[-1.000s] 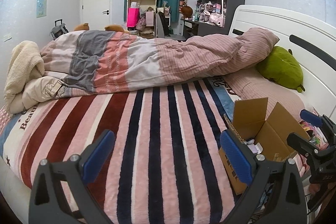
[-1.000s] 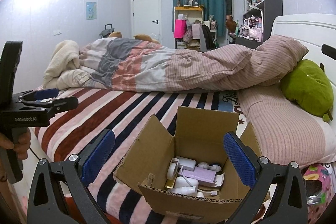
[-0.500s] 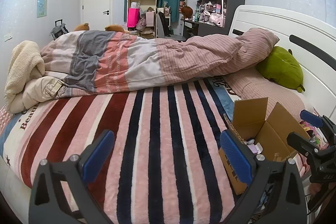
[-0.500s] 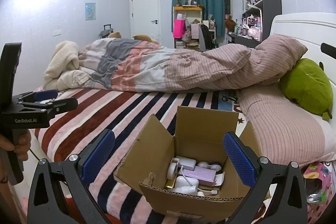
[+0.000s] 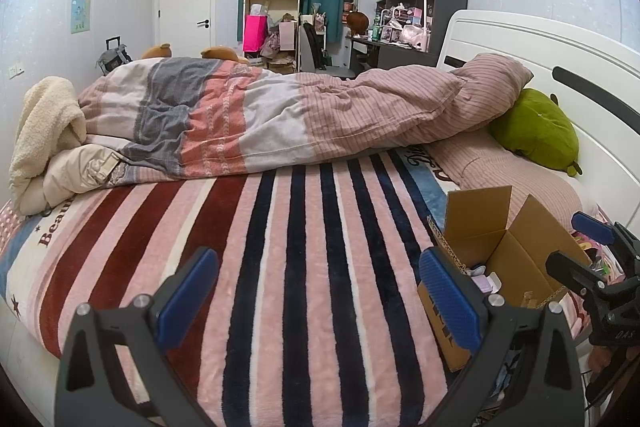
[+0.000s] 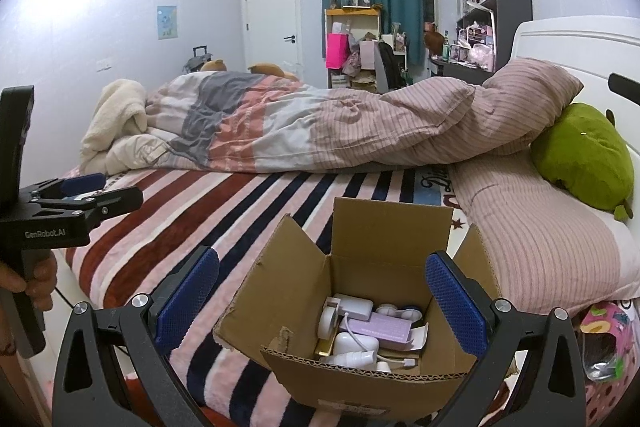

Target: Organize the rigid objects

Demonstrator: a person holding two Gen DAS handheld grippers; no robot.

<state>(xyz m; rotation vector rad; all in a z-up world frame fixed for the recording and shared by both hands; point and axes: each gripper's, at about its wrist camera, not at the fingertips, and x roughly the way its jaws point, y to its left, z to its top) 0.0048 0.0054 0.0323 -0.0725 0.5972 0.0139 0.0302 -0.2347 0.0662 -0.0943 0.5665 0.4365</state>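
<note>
An open cardboard box sits on the near right edge of the bed. Inside lie small rigid things: a white charger with a cable, a lilac flat box and a white bottle. My right gripper is open and empty, hovering just above and in front of the box. My left gripper is open and empty over the striped blanket, to the left of the box. Each gripper shows in the other's view, the left one and the right one.
A rolled duvet lies across the bed's far side, with a cream fleece at its left. A green plush and a striped pillow lie right of the box by the white headboard. A colourful bag sits beside the bed.
The right wrist view has crept slightly closer to the box. The left gripper has barely moved. Both stay open.
</note>
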